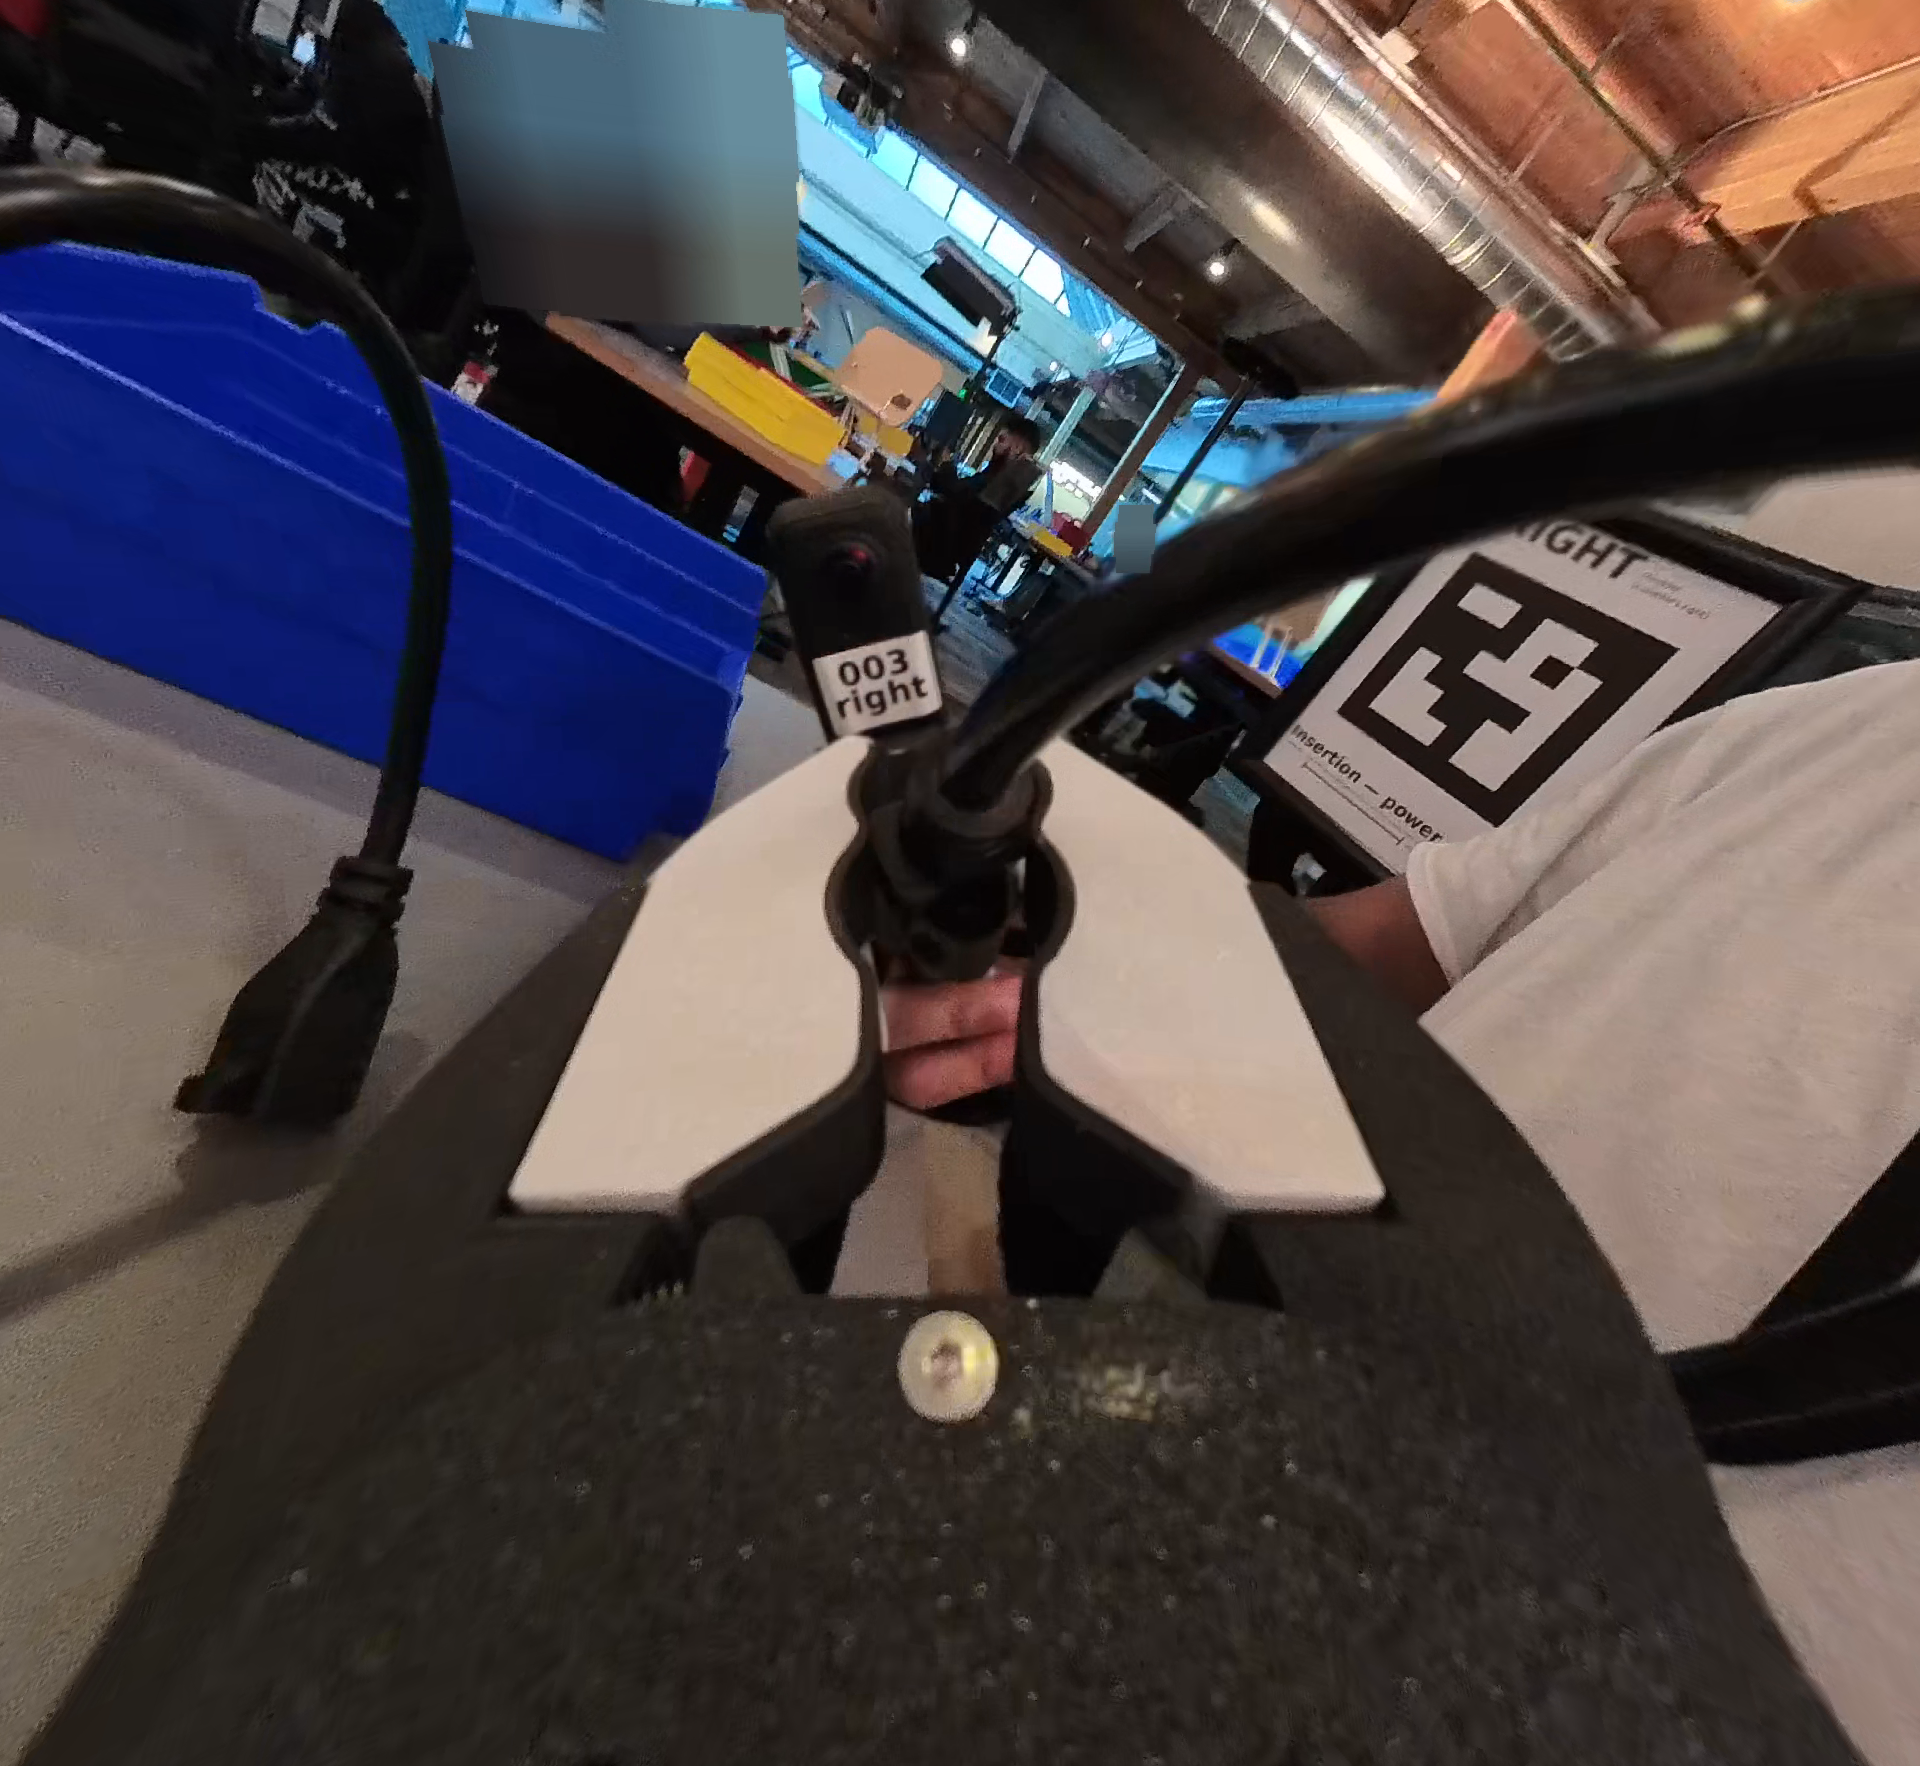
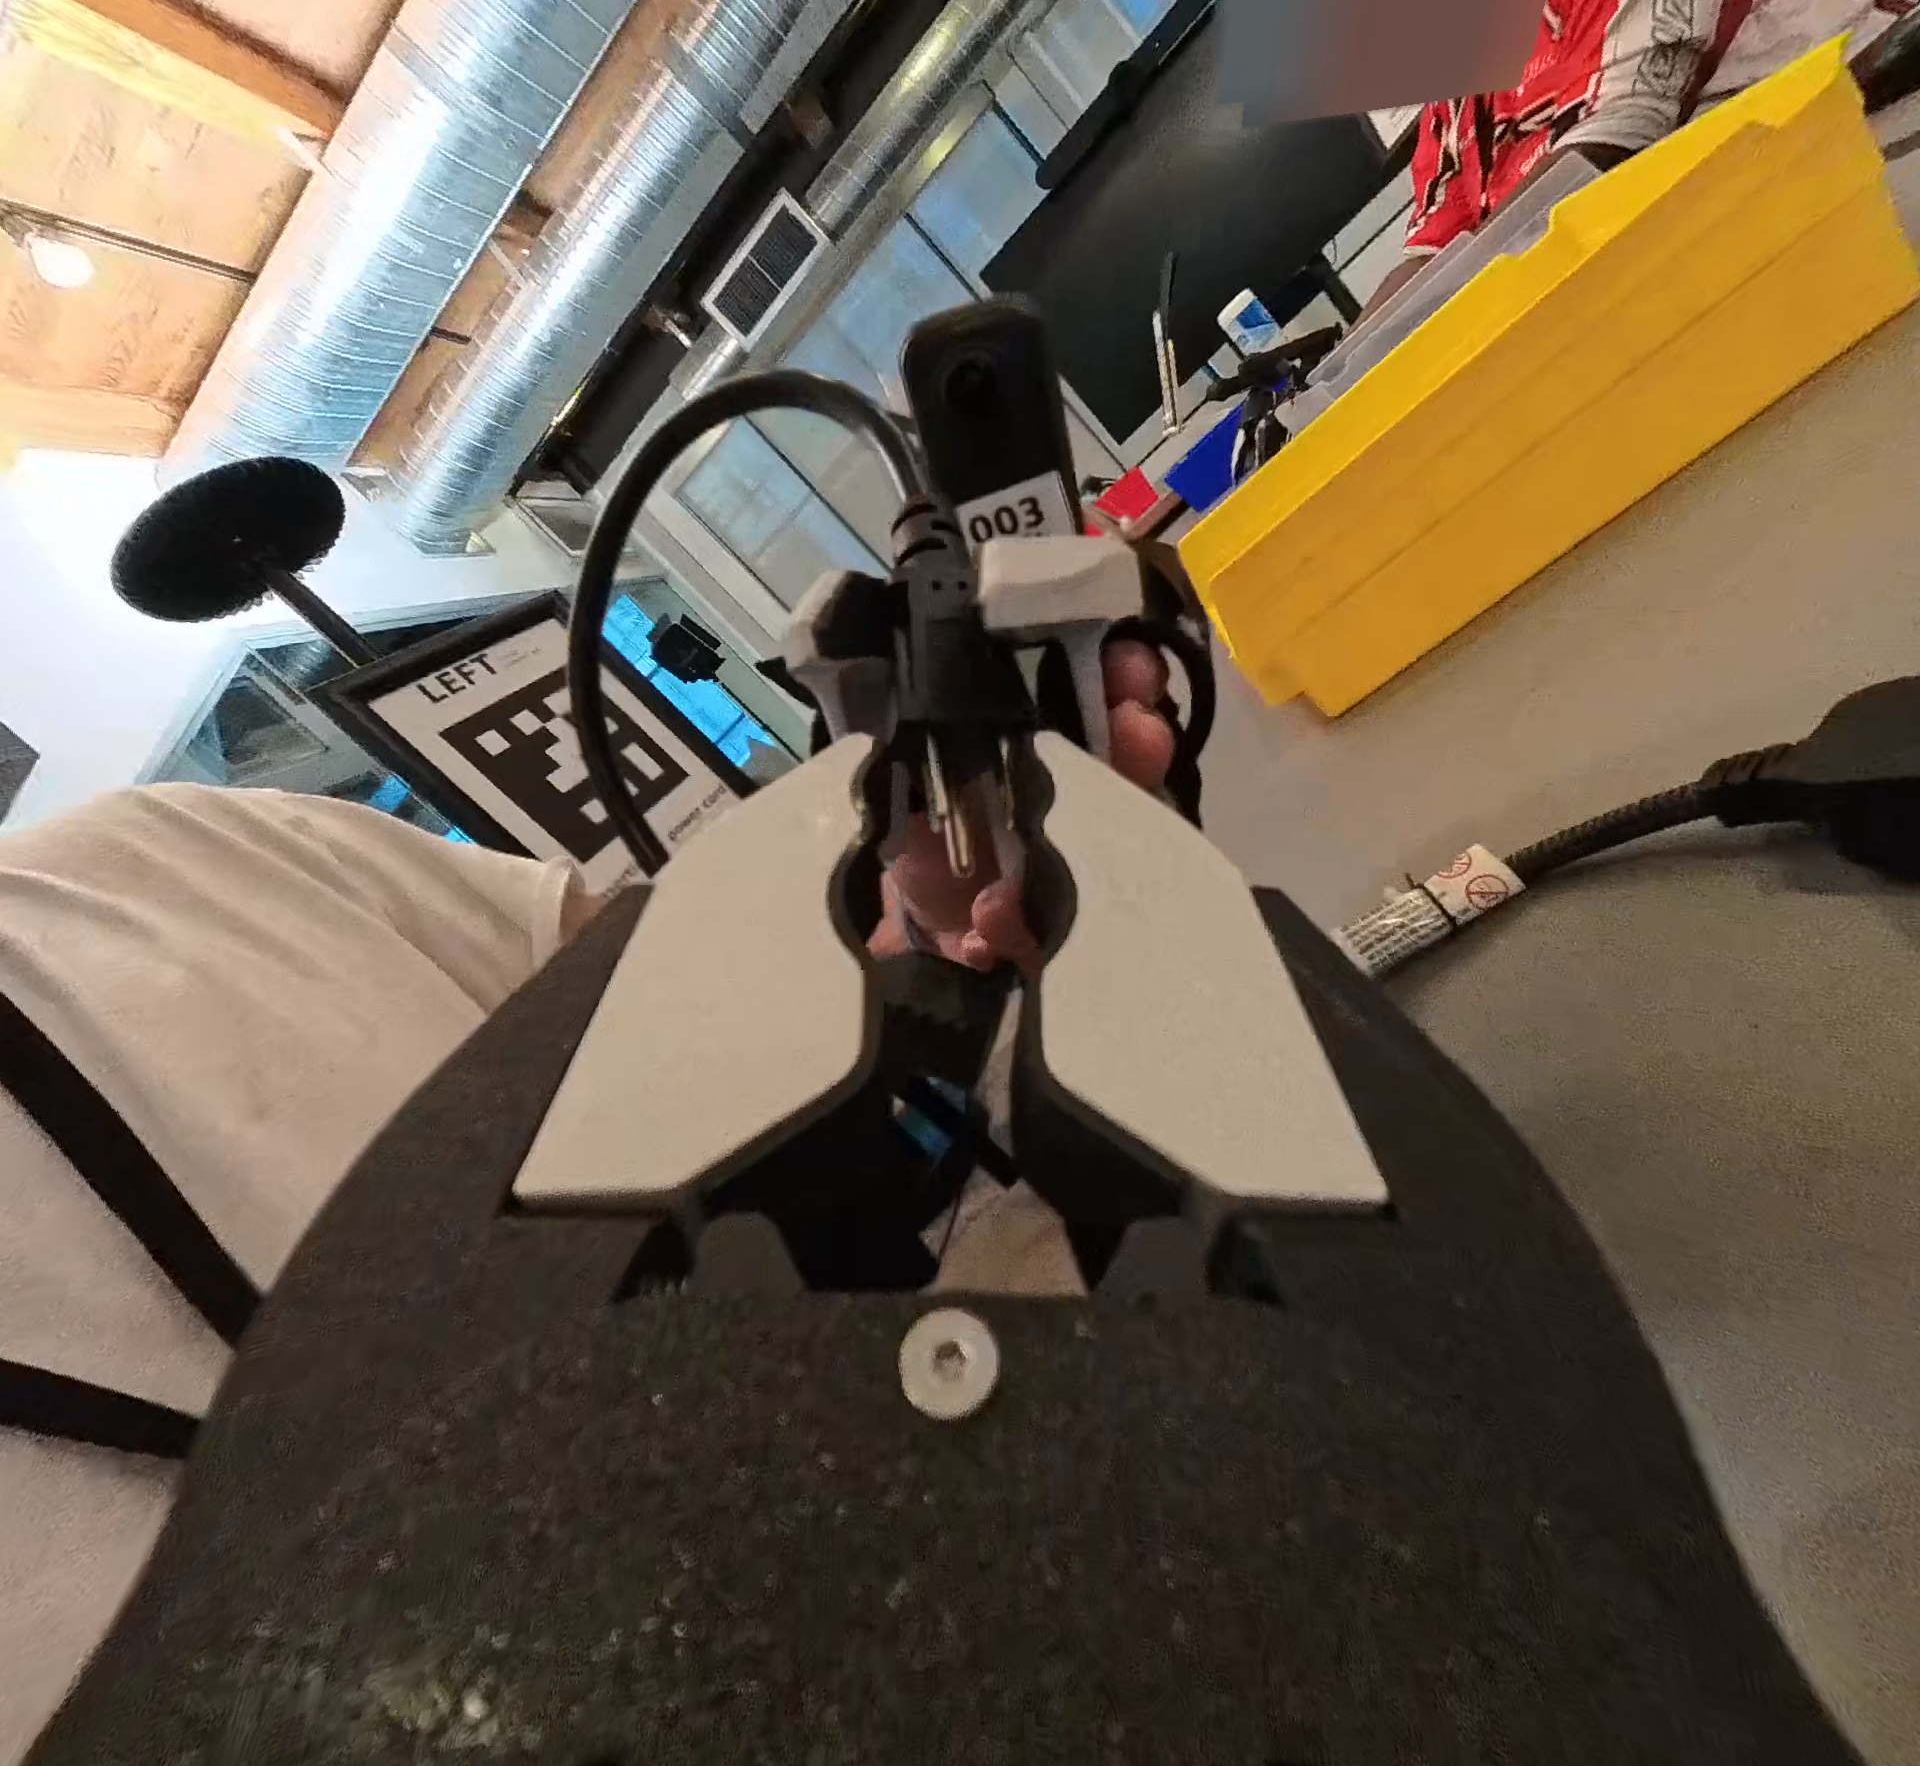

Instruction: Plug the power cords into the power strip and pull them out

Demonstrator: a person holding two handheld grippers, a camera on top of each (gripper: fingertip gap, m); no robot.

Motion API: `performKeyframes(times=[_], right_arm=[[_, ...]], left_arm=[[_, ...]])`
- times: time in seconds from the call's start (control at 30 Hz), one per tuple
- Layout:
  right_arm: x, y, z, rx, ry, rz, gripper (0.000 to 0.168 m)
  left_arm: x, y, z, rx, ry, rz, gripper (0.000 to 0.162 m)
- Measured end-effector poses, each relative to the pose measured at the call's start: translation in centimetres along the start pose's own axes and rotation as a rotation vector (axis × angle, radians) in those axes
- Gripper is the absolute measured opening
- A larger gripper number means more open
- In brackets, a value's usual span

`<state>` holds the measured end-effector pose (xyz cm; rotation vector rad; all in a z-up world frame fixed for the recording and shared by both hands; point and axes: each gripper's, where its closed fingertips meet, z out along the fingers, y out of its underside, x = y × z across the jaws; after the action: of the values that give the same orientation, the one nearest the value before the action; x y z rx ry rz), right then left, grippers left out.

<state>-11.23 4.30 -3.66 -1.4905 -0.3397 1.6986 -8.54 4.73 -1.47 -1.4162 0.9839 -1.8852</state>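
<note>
Two handheld grippers with white pads on black frames, facing one another above a grey tabletop [image 1: 125, 885].

1. Left gripper [image 1: 940, 843]: jaws clamped on the rear of a black moulded plug [image 2: 951, 677] with metal prongs. The plug is held clear of the table, prongs aimed at the right gripper. Its black cord [image 2: 582, 636] arcs up and back down.
2. Right gripper [image 2: 951, 823]: jaws nearly together, tips flanking the prongs. Whether they pinch anything cannot be told.
3. Black flat cord connector [image 1: 301, 1020]: resting on the table, cord rising from it in a curve.
4. Black braided cable with white tags [image 2: 1621, 833]: lying on the table.
5. Stacked blue plastic bins [image 1: 312, 521] and a yellow plastic bin [image 2: 1558, 428]: standing on the table behind.
</note>
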Motion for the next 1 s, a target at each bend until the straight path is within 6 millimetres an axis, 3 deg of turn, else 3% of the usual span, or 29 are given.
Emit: performKeyframes(times=[0.03,0.17,0.2,0.27,0.4,0.77,0.87,1.0], right_arm=[[0.2,0.0,-0.2,-0.006,0.018,-0.013,0.022],[1.3,-0.1,-1.2,-0.046,0.128,-0.098,0.015],[1.4,-0.1,-1.5,-0.059,0.128,-0.102,0.014],[1.9,0.4,-1.5,-0.109,0.165,-0.152,0.014],[2.1,0.7,-1.7,-0.146,0.181,-0.189,0.014],[1.4,0.7,-2.5,-0.169,0.097,-0.138,0.014],[1.3,0.2,-3.2,-0.159,0.088,-0.138,0.014],[1.4,1.0,-2.7,-0.198,0.085,-0.136,0.014]], left_arm=[[-0.4,0.2,-0.1,-0.027,-0.025,-0.004,0.023],[-1.8,1.0,-1.6,-0.122,-0.135,0.002,0.027],[-2.2,1.4,-1.8,-0.152,-0.161,0.005,0.035],[-2.2,2.0,-2.0,-0.196,-0.14,-0.023,0.026],[-2.8,2.5,-2.6,-0.276,-0.182,0.019,0.035],[-1.8,2.2,-2.9,-0.264,-0.146,0.189,0.033],[-1.6,1.4,-3.6,-0.242,-0.14,0.205,0.016],[-1.1,2.3,-2.9,-0.278,-0.127,0.245,0.026]])
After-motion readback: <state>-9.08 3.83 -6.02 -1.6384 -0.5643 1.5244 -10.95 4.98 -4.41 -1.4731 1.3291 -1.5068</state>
